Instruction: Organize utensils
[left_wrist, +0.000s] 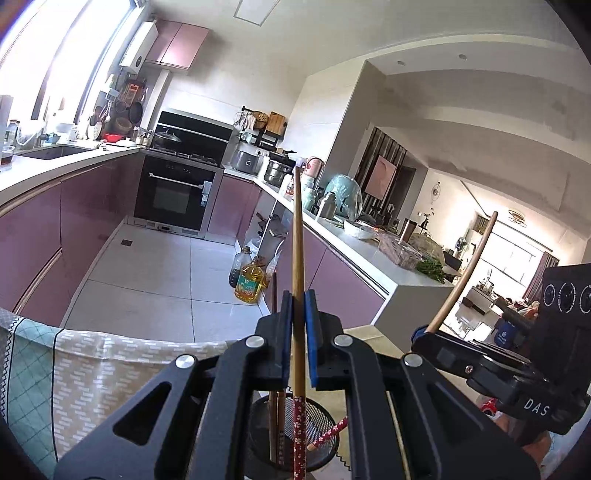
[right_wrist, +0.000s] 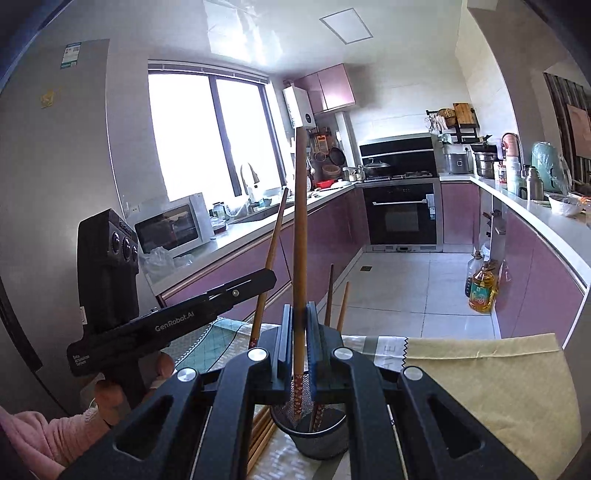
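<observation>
While both grippers are working over the holder: each is carrying one chopstick above the black mesh holder (right_wrist: 310, 432).
Left gripper (left_wrist: 298, 343): its blue pads are clamping together on a chopstick (left_wrist: 297, 258), which is pointing up and away with its red flowered end hanging toward the holder's mouth.
Right gripper (right_wrist: 298, 345): it is pinching a second chopstick (right_wrist: 300, 236) the same way, patterned end dipping toward the mesh.
Holder: it is standing on the patterned cloth (right_wrist: 491, 376) covering the bench, directly under both grippers, and is already keeping several chopsticks (right_wrist: 334, 295) upright.
Loose sticks: a few more seem to be lying on the cloth just left of the holder in the right wrist view.
Handling: the chopsticks are looking light, stiff and smooth, so they are likely to pivot or slip between the pads.
Where to hold: gripping near the patterned end, as both are doing, is probably keeping the swing small.
</observation>
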